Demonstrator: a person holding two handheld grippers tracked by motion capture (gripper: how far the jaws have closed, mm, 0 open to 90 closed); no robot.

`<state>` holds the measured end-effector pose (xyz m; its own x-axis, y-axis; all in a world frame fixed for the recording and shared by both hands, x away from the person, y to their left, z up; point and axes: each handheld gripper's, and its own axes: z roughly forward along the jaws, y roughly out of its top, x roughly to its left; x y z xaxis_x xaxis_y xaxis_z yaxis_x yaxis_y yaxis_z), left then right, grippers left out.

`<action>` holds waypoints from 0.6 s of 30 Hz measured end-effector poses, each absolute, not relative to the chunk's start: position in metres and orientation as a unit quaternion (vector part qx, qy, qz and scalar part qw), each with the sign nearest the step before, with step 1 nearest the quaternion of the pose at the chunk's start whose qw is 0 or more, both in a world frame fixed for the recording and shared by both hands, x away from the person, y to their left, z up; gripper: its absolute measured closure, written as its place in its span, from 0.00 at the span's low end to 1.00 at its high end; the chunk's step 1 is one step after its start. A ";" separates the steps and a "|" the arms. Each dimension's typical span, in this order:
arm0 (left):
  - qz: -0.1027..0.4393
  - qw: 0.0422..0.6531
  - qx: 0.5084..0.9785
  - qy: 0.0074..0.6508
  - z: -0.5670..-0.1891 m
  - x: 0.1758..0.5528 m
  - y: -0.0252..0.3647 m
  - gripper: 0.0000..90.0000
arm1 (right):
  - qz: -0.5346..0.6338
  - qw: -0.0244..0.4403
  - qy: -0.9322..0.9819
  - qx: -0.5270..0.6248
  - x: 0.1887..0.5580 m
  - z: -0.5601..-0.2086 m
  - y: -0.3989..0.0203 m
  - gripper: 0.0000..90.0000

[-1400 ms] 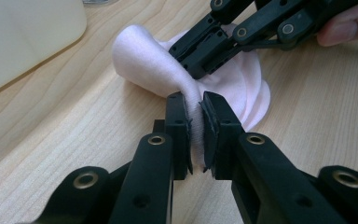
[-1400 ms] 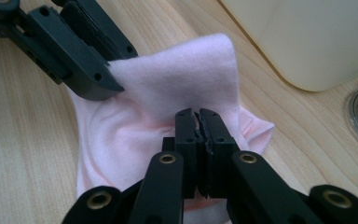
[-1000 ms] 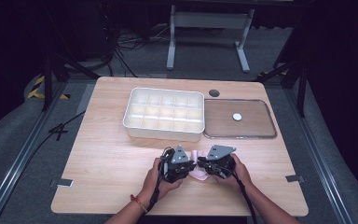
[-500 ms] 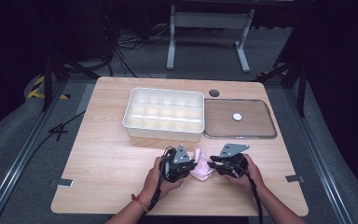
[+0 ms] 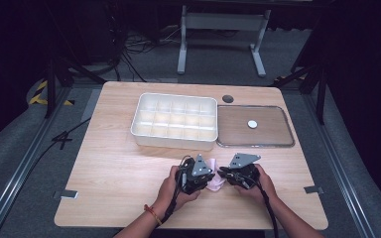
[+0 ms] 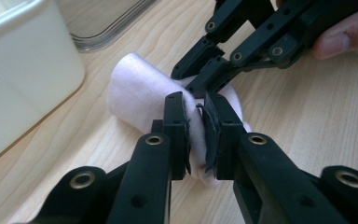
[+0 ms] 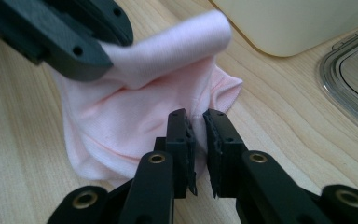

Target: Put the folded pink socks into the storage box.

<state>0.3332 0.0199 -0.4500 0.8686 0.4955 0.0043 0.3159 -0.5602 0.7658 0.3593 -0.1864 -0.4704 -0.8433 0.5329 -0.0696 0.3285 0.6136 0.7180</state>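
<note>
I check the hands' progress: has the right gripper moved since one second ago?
Yes. The right gripper has shifted slightly right, away from the left gripper, now lying under the tray, not the box.

Wide bare table [image 5: 114, 183] lies left of the hands. Ahead, the white tray [image 5: 174, 121] and the clear lid [image 5: 255, 126] (touching, side by side) block the way across the far half, leaving only narrow strips beside them.

one pink cloth [image 5: 214, 181], one compartment tray [image 5: 174, 120], one lid [image 5: 254, 126]
</note>
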 end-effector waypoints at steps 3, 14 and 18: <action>0.107 0.404 0.880 0.226 -0.454 0.334 0.015 0.88 | 0.369 0.137 0.886 0.244 0.359 -0.471 -0.187 0.90; 0.088 0.397 0.887 0.220 -0.467 0.331 0.010 0.89 | 0.376 0.139 0.881 0.250 0.359 -0.473 -0.191 0.86; 0.092 0.396 0.886 0.222 -0.470 0.330 0.008 0.87 | 0.378 0.132 0.881 0.252 0.360 -0.473 -0.192 0.87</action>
